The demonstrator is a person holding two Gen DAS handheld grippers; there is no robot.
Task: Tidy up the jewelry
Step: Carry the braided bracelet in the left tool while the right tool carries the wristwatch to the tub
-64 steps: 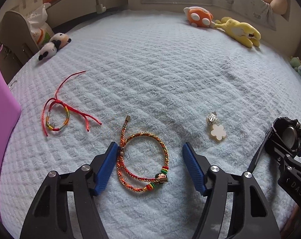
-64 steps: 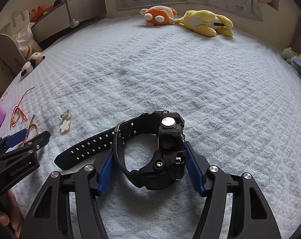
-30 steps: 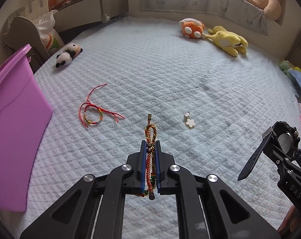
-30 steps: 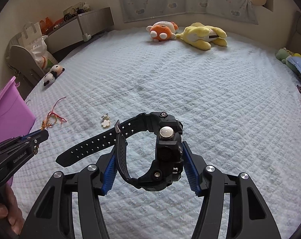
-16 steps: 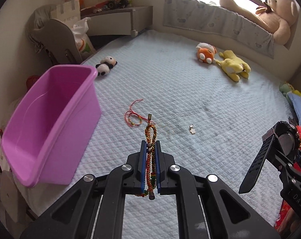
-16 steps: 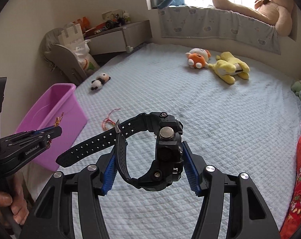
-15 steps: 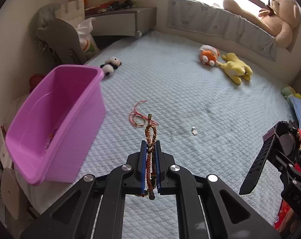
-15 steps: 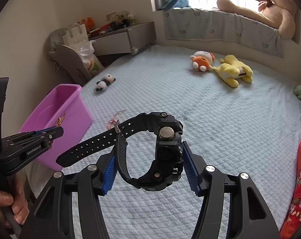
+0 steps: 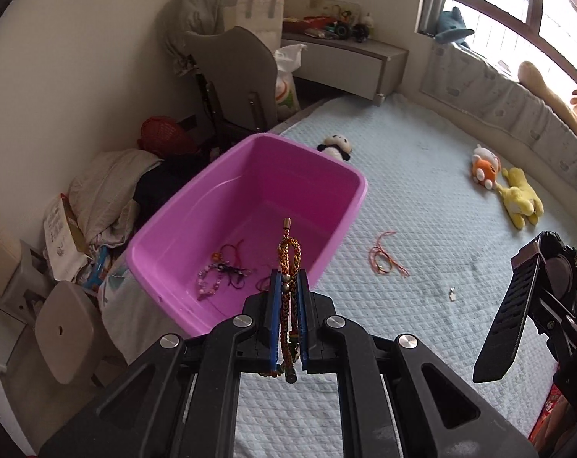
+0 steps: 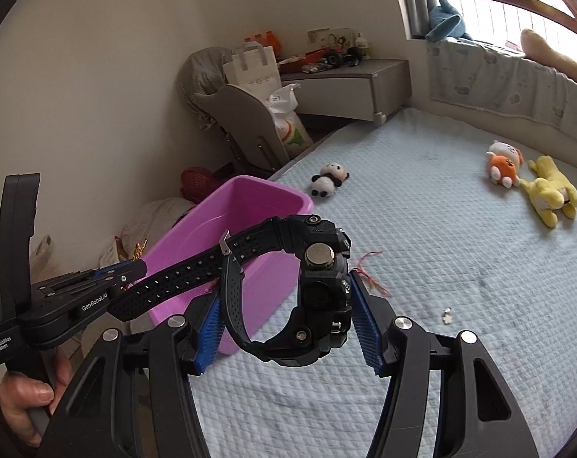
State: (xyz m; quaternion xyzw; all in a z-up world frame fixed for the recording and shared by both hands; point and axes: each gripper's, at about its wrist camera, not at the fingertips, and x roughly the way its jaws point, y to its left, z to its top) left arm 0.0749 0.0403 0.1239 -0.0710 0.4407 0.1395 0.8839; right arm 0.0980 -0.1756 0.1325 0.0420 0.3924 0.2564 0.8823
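My left hand-held gripper (image 9: pixel 288 297) is clamped tight on the braided orange-gold bracelet (image 9: pixel 288 263), whose looped end sticks out past the blue pads above the purple tub (image 9: pixel 349 206). My right hand-held gripper (image 10: pixel 284 316) is closed on the black watch (image 10: pixel 319 286), pads against strap and case, the loose strap trailing left. In the right wrist view the left tool's body reads "GenRobot.AI", with a "Data Acquisition System" label lower down; my left hand (image 10: pixel 25 393) grips its handle. The tub holds a beaded bracelet (image 9: pixel 208 282), dark cords and a red string. It sits at the edge of the bed (image 9: pixel 422 175), quilted pale blue. On the quilt: a red string bracelet (image 9: pixel 383 259), a small white charm (image 9: pixel 451 294), a panda plush (image 9: pixel 336 145), orange and yellow plushes. Beyond: grey chair, cluttered shelf, window.
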